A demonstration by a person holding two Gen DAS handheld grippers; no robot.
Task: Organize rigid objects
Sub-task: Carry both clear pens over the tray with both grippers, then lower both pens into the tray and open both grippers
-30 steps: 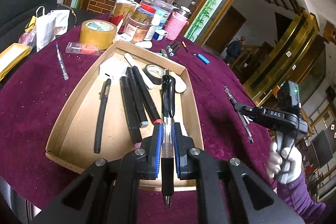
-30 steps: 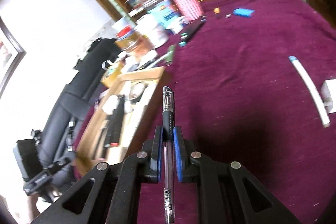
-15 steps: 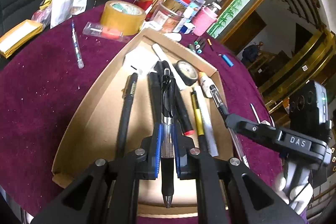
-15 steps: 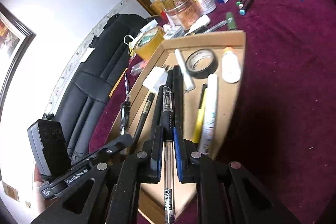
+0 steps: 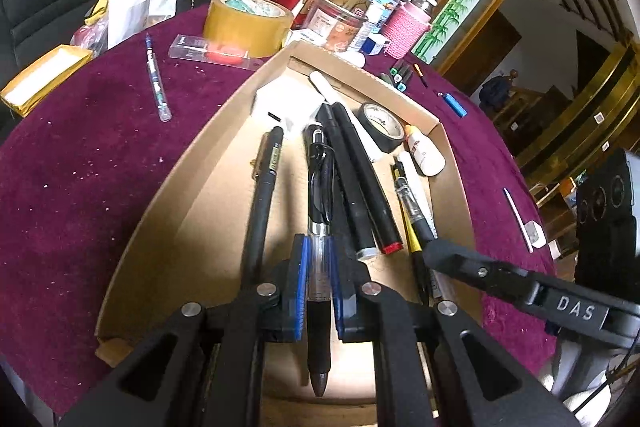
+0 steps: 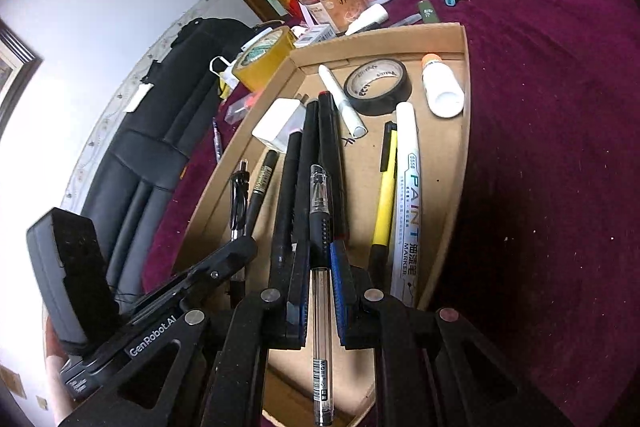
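1. The left hand-held gripper (image 5: 319, 283) is clamped on a black retractable pen (image 5: 319, 227), held over the cardboard tray (image 5: 168, 195).
2. The right hand-held gripper (image 6: 320, 291) pinches a clear gel pen (image 6: 320, 267) mid-barrel above the same tray.
3. Both pens look light, stiff and smooth, so they could slip; a grip at the rubber sleeve seems safest.
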